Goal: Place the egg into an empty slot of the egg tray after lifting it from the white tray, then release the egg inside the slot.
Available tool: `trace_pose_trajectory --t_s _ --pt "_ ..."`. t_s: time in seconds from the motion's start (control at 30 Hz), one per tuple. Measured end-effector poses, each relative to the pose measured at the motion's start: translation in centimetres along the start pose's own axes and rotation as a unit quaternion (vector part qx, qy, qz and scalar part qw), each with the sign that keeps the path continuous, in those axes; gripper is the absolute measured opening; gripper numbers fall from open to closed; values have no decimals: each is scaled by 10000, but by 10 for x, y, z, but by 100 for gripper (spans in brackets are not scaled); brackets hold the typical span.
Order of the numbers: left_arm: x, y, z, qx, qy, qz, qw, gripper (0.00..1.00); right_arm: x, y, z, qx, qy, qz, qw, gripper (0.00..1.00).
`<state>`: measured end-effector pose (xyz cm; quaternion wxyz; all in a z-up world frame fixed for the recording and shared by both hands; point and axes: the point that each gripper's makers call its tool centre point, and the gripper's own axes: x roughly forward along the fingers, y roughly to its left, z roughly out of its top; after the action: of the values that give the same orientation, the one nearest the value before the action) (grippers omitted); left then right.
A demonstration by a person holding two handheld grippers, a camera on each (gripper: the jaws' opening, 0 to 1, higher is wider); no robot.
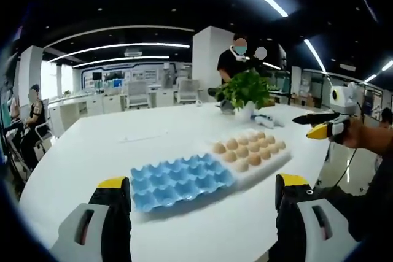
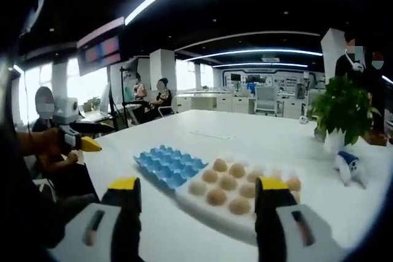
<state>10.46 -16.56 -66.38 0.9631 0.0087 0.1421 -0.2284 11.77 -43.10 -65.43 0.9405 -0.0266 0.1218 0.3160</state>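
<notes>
I am holding the right gripper with its jaws spread wide and nothing between them, hanging just short of the eggs lying in the white tray, while the left gripper is likewise gaping and empty in front of the blue egg tray, whose slots all look bare. I am judging the lift as not yet begun, so the next move is calling for me to bring the right jaws down around one near egg and close softly. I am reading no lettering or brand anywhere.
</notes>
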Motion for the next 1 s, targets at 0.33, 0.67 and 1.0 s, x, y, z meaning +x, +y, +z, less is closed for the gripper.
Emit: trace_pose_trajectory --t_s 0.33,0.67,1.0 --pt "-2 0 -2 -80 -30 121 9999 100 15 11 -2 59 153 338 9993 55" --pt "-3 -5 -7 -79 39 101 9999 100 39 19 -17 -155 627 569 9963 52" --pt "-5 -4 3 -164 -156 41 9997 100 72 38 -35 -270 1313 1048 9854 42"
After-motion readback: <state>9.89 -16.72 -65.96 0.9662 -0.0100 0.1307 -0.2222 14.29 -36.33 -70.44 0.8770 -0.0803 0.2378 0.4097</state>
